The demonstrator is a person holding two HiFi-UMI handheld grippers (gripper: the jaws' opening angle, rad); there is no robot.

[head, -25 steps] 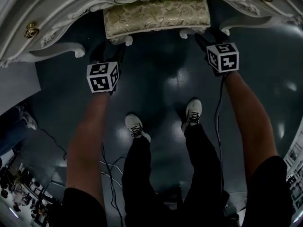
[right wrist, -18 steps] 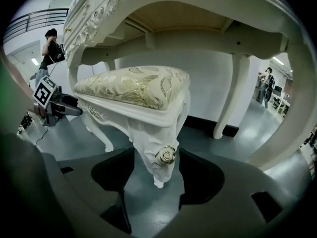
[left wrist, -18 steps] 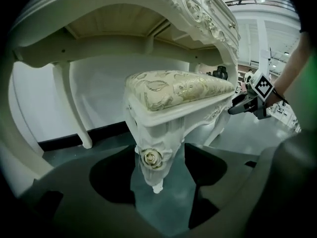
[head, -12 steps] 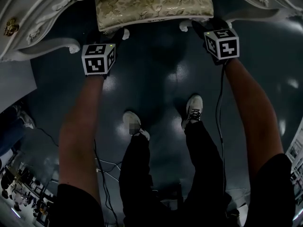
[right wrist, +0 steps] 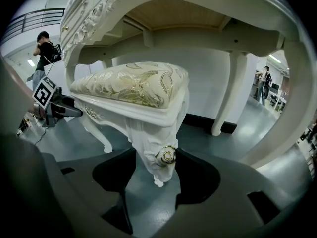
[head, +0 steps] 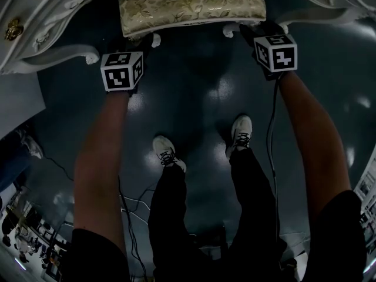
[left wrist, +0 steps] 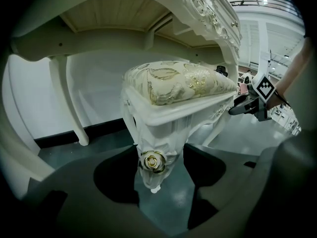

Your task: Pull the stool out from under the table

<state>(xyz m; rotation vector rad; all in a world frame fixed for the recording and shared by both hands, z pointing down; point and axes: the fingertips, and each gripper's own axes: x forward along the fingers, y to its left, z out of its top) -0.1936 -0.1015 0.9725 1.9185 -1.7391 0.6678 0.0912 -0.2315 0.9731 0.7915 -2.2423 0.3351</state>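
Note:
A white carved stool with a gold-patterned cushion [head: 191, 2] stands under the ornate white table [head: 47, 22]. My left gripper [head: 138, 43] is at the stool's front left leg [head: 154, 40]. In the left gripper view that leg, with its gold rosette [left wrist: 152, 161], stands between the closing jaws of the left gripper [left wrist: 157, 175], with floor showing beside it. My right gripper [head: 251, 33] is at the front right leg [head: 230, 32]. In the right gripper view the right gripper [right wrist: 157, 170] has that leg [right wrist: 157, 155] between its closing jaws, the rosette close to one jaw.
The table's curved legs [left wrist: 74, 113] [right wrist: 225, 98] stand either side of the stool before a white wall with black skirting. The person's feet [head: 167, 154] and cables [head: 132, 207] are on the dark glossy floor behind the grippers. People stand far off [right wrist: 47, 46].
Both grippers have moved forward to the stool's front legs, the left one farther. The stool sits where it was under the table.

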